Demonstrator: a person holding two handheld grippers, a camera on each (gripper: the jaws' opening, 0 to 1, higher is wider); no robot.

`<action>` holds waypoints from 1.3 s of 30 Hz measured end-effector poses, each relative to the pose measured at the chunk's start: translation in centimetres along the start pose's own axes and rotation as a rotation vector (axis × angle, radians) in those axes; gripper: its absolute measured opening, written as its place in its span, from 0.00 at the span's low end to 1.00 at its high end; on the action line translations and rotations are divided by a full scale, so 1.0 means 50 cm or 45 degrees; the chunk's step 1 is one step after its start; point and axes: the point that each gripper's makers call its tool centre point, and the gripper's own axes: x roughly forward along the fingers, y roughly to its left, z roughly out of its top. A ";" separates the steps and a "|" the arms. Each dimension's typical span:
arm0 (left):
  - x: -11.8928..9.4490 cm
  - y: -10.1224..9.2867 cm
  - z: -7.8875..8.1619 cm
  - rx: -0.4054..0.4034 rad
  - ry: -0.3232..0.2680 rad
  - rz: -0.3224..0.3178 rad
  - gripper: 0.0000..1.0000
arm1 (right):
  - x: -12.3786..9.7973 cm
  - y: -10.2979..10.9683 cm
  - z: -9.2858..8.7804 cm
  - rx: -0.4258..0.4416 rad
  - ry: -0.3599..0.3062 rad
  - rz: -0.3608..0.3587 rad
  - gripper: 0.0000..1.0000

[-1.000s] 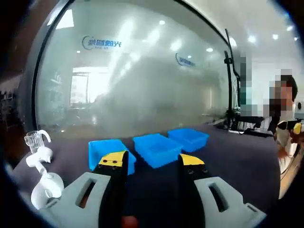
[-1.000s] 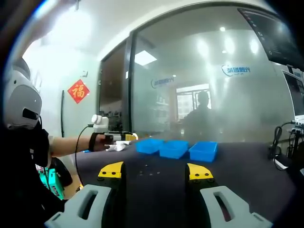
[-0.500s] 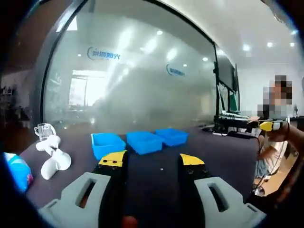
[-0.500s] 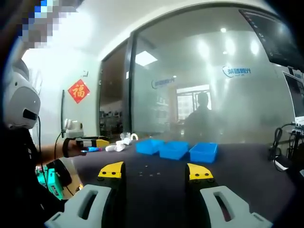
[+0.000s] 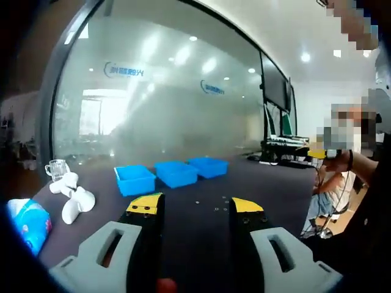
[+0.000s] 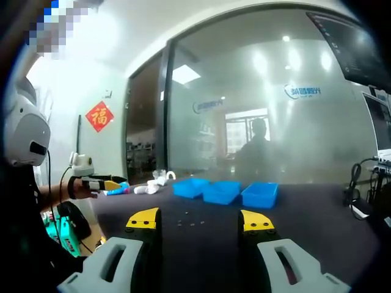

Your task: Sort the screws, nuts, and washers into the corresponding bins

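Both grippers hovering with jaws open, holding nothing: left gripper (image 5: pixel 189 210), right gripper (image 6: pixel 198 221). Three blue plastic bins (image 5: pixel 174 173) now sitting smaller at centre frame, left gripper view having pulled back. Small metal fasteners (image 5: pixel 215 206) lying scattered on dark tabletop (image 5: pixel 275 189) ahead of the jaws. Sorting not yet started.

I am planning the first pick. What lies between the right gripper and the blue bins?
In the right gripper view, small loose parts on dark table, before the bins.
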 end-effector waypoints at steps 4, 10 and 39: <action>0.000 -0.007 -0.008 0.021 0.036 -0.068 0.42 | -0.001 0.000 -0.001 -0.001 0.001 -0.002 0.45; 0.007 -0.034 -0.016 0.047 0.085 -0.250 0.43 | -0.004 -0.003 -0.003 0.003 0.000 -0.002 0.45; 0.114 -0.041 0.010 0.055 0.204 -0.444 0.42 | -0.004 -0.009 -0.008 0.007 0.007 -0.018 0.45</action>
